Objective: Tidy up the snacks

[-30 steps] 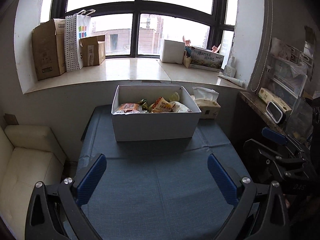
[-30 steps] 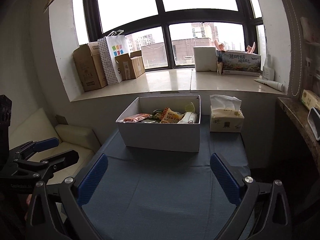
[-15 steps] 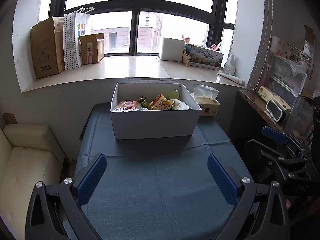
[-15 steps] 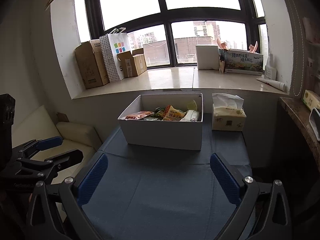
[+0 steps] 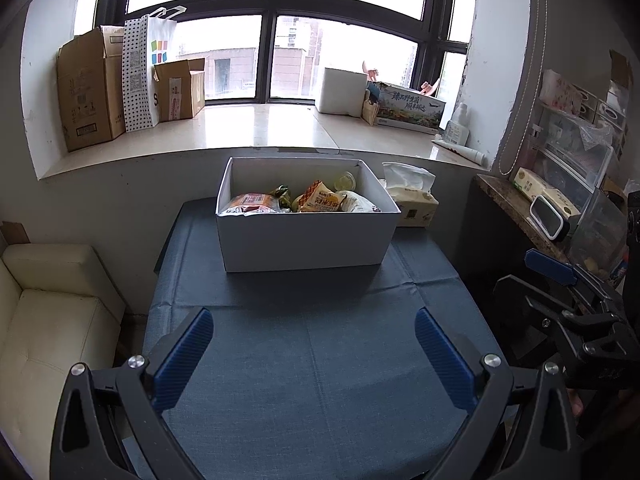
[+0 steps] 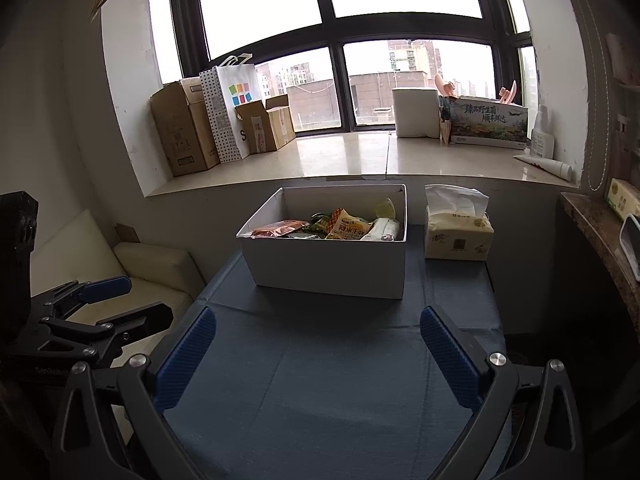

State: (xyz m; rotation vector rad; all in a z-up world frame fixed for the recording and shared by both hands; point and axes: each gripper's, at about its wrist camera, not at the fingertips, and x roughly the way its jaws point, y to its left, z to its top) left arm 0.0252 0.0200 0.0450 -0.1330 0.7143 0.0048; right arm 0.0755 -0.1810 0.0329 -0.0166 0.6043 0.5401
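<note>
A white box [image 5: 304, 240] stands at the far end of the blue-clothed table [image 5: 312, 360]; it also shows in the right wrist view [image 6: 328, 272]. Several snack packets lie inside it, among them a red packet [image 5: 252, 202] and a yellow packet [image 5: 320, 200], also seen from the right [image 6: 348, 228]. My left gripper [image 5: 314, 356] is open and empty above the near part of the table. My right gripper [image 6: 318, 358] is open and empty, also over the near part. Each gripper shows at the edge of the other's view.
A tissue pack [image 6: 458, 236] stands right of the box. A cream sofa [image 5: 44, 304] is left of the table. The windowsill [image 5: 256, 128] behind holds cardboard boxes [image 5: 88, 88], a paper bag and cartons. A stone counter [image 5: 532, 216] with shelves is at the right.
Both grippers have risen and tilted slightly, so the box sits a little lower in each view. Both stay open and empty.
</note>
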